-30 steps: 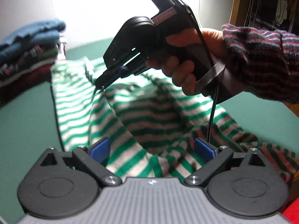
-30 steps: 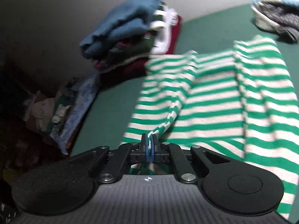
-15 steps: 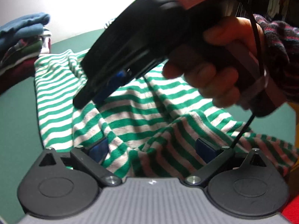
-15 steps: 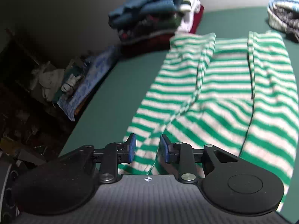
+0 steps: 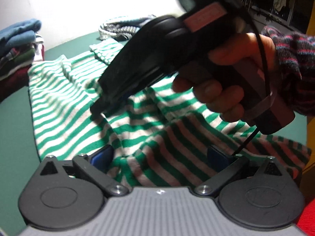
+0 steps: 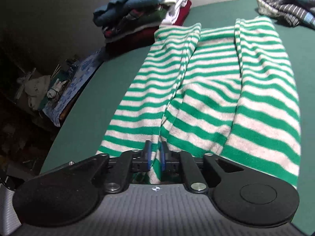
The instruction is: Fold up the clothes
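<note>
A green-and-white striped shirt (image 6: 216, 90) lies lengthwise on the green table (image 6: 94, 108), both long sides folded in over its middle. My right gripper (image 6: 155, 157) is at the shirt's near end. Its jaws are closing, and a raised fold of the striped cloth stands between the blue pads (image 6: 148, 155). In the left wrist view the shirt (image 5: 65, 102) bunches up between the wide-apart fingers of my left gripper (image 5: 159, 155), which is open. A hand with a striped sleeve (image 5: 291, 63) holds the right gripper (image 5: 98, 108) low over the cloth.
A stack of folded clothes (image 6: 137, 13) stands at the far left of the table. A loose pile of striped garments (image 6: 285, 7) lies at the far right. Past the table's left edge is dark clutter with a blue patterned cloth (image 6: 78, 78).
The right gripper let go of the shirt's folded-over side, which now lies flat. It opened, drew back to the near end, and its jaws have narrowed around a fold. The left gripper barely moved.
</note>
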Available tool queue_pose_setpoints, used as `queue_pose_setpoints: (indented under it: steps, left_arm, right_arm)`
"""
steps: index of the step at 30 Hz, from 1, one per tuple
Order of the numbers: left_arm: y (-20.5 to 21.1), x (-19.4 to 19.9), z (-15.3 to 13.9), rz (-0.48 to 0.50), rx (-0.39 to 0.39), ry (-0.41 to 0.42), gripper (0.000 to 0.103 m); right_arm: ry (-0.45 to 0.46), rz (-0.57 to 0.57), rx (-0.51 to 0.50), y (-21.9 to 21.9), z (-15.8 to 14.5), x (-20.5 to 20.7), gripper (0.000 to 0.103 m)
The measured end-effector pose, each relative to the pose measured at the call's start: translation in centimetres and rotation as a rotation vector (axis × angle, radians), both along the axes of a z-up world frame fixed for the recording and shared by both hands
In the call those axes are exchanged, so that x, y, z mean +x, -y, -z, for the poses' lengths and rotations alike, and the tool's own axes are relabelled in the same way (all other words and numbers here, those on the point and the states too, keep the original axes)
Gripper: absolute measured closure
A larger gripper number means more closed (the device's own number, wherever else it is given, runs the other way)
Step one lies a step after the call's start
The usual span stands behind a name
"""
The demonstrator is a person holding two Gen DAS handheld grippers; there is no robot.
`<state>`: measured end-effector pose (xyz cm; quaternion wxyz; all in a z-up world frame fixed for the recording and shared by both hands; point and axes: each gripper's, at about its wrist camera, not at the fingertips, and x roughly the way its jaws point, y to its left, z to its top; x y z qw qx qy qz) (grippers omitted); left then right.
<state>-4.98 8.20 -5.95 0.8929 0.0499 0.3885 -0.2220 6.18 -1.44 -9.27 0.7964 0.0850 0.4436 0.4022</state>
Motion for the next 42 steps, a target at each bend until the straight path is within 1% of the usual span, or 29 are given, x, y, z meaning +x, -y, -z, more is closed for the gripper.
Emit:
queue_pose_setpoints:
  steps: [1, 3, 4, 8, 9, 11, 13, 15, 16, 18, 20, 21, 22, 23, 24, 25, 26, 27, 30, 32, 33, 34, 35, 37, 38, 39, 40, 41, 42]
  left_arm:
    - [-0.3, 0.0, -0.1, -0.004, -0.012, -0.003, 0.002]
    - [-0.5, 0.3, 0.5, -0.017, -0.02, -0.031, 0.001]
    - [-0.5, 0.5, 0.9, -0.024, -0.022, -0.048, 0.001]
    - [0.0, 0.8, 1.0, -0.013, -0.003, -0.039, 0.002]
    - [-0.2, 0.8, 0.7, -0.005, -0.009, -0.039, 0.003]
    - [-0.9, 0.8, -0.4, 0.026, -0.026, -0.019, 0.003]
    - [-2.4, 1.2, -2.1, 0.049, -0.038, 0.028, 0.003]
    - [-4.1, 1.9, -3.7, 0.06, -0.053, 0.071, 0.002]
    - [-5.2, 2.7, -4.2, 0.054, -0.062, 0.085, 0.002]
    - [-6.8, 5.2, -4.7, 0.012, -0.039, 0.111, 0.004]
    - [-8.2, 8.2, -4.8, -0.041, -0.006, 0.137, 0.015]
    - [-9.1, 10.1, -4.4, -0.071, 0.004, 0.141, 0.016]
    - [-9.9, 12.1, -3.7, -0.101, 0.007, 0.132, 0.018]
    - [-10.8, 14.0, -2.8, -0.127, 0.01, 0.109, 0.015]
    - [-11.6, 15.6, -1.9, -0.146, 0.016, 0.082, 0.016]
    - [-12.3, 16.9, -1.1, -0.163, 0.028, 0.06, 0.018]
    - [-12.8, 18.0, -0.3, -0.181, 0.046, 0.048, 0.028]
    - [-13.2, 18.9, 0.3, -0.196, 0.06, 0.045, 0.03]
    - [-14.6, 20.9, 1.0, -0.237, 0.05, 0.039, 0.03]
    - [-15.2, 22.0, 1.4, -0.252, 0.054, 0.045, 0.035]
    - [-15.4, 22.5, 1.6, -0.258, 0.063, 0.047, 0.038]
    - [-15.5, 23.0, 1.7, -0.264, 0.07, 0.047, 0.042]
    - [-15.8, 23.4, 1.8, -0.271, 0.073, 0.045, 0.043]
    - [-16.3, 24.1, 1.9, -0.289, 0.064, 0.045, 0.041]
    - [-16.7, 24.2, 1.8, -0.301, 0.057, 0.053, 0.03]
    - [-17.1, 24.2, 1.7, -0.316, 0.055, 0.067, 0.024]
    - [-17.5, 24.1, 1.6, -0.332, 0.051, 0.084, 0.017]
    - [-18.1, 23.9, 1.5, -0.348, 0.044, 0.102, 0.014]
    - [-18.6, 23.8, 1.4, -0.364, 0.031, 0.107, 0.013]
  right_arm:
    - [0.013, -0.003, 0.021, 0.2, -0.5, -0.1, 0.08]
    - [0.033, -0.022, 0.071, 0.4, -1.4, -0.2, 0.08]
    - [0.037, -0.027, 0.072, 0.2, -1.3, -0.2, 0.08]
    - [0.048, -0.049, 0.001, -1.8, 0.0, 0.0, 0.082]
    - [0.046, -0.047, -0.019, -2.1, 0.3, 0.3, 0.084]
    - [0.04, -0.044, -0.074, -2.4, 0.6, 0.8, 0.09]
    - [0.04, -0.046, -0.087, -2.3, 0.1, 1.2, 0.088]
    - [0.058, -0.041, -0.063, -2.0, -0.9, 1.8, 0.082]
    - [0.065, -0.036, -0.035, -1.9, -1.5, 2.2, 0.082]
    - [0.091, -0.009, -0.018, -2.4, -2.1, 3.8, 0.082]
    - [0.12, 0.022, -0.008, -3.2, -2.6, 5.5, 0.081]
    - [0.114, 0.033, -0.011, -3.5, -2.2, 6.6, 0.081]
    - [0.101, 0.043, -0.017, -3.9, -1.7, 7.8, 0.079]
    - [0.088, 0.052, -0.023, -4.3, -1.1, 9.0, 0.077]
    - [0.074, 0.062, -0.03, -4.7, -0.5, 10.2, 0.074]
    - [0.067, 0.071, -0.031, -4.9, -0.1, 11.2, 0.074]
    - [0.061, 0.079, -0.031, -4.9, 0.3, 12.0, 0.077]
    - [0.063, 0.079, -0.038, -4.9, 0.5, 12.7, 0.085]
    - [0.06, 0.05, -0.043, -4.7, 1.0, 13.9, 0.096]
    - [0.077, 0.043, -0.084, -4.5, 1.3, 14.2, 0.098]
    - [0.09, 0.039, -0.09, -4.3, 1.4, 14.3, 0.101]
    - [0.096, 0.042, -0.092, -4.1, 1.3, 14.5, 0.101]
    - [0.101, 0.047, -0.097, -3.8, 1.3, 14.6, 0.103]
    - [0.12, 0.072, -0.118, -3.4, 1.2, 15.0, 0.103]
    - [0.105, 0.075, -0.103, -3.0, 1.0, 15.5, 0.103]
    - [0.081, 0.074, -0.07, -2.4, 0.7, 16.0, 0.1]
    - [0.075, 0.087, -0.024, -1.4, -0.2, 16.6, 0.095]
    - [0.089, 0.121, 0.01, -0.2, -0.8, 16.8, 0.089]
    - [0.108, 0.162, 0.038, 1.1, -1.2, 16.9, 0.076]
